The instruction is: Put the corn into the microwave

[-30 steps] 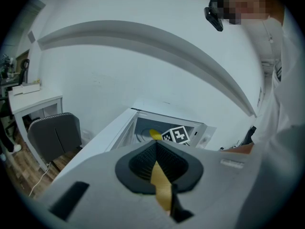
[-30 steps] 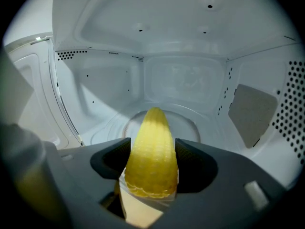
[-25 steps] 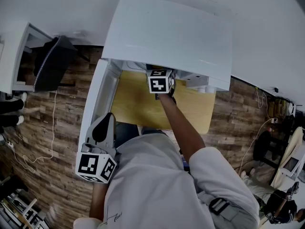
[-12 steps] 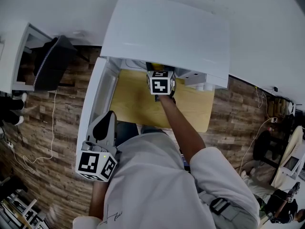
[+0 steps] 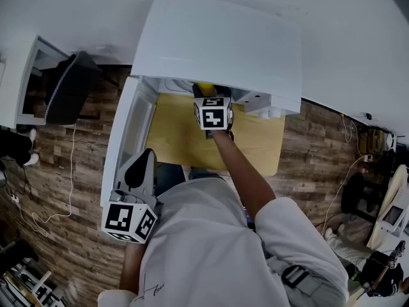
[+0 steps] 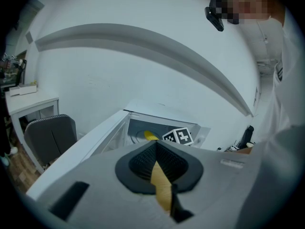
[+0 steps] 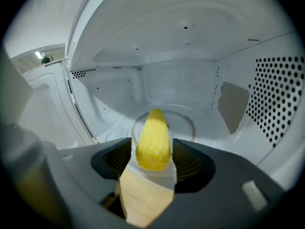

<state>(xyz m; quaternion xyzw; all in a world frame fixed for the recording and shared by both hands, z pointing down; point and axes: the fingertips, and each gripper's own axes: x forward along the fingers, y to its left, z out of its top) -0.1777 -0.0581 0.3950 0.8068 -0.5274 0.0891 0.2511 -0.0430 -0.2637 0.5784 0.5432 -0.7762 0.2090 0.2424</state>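
Observation:
The white microwave (image 5: pixel 223 43) stands on the wooden table (image 5: pixel 179 139) with its door (image 5: pixel 124 139) swung open to the left. My right gripper (image 5: pixel 206 94) reaches into the mouth of the cavity, shut on the yellow corn (image 5: pixel 203 88). In the right gripper view the corn (image 7: pixel 153 137) sits upright between the pads of the right gripper (image 7: pixel 153 152), held over the glass turntable (image 7: pixel 186 123). My left gripper (image 5: pixel 142 162) hangs low beside the door's front edge, shut and holding nothing. From the left gripper (image 6: pixel 157 163) I see the corn (image 6: pixel 151 136) at the opening.
The cavity's right wall has a perforated vent (image 7: pixel 281 99). A black chair (image 5: pixel 70 85) and a white desk (image 5: pixel 16 75) stand on the wooden floor to the left. Cables (image 5: pixel 57 203) trail over the floor there.
My right gripper has moved a little forward into the microwave opening with the corn. The left gripper has stayed where it was.

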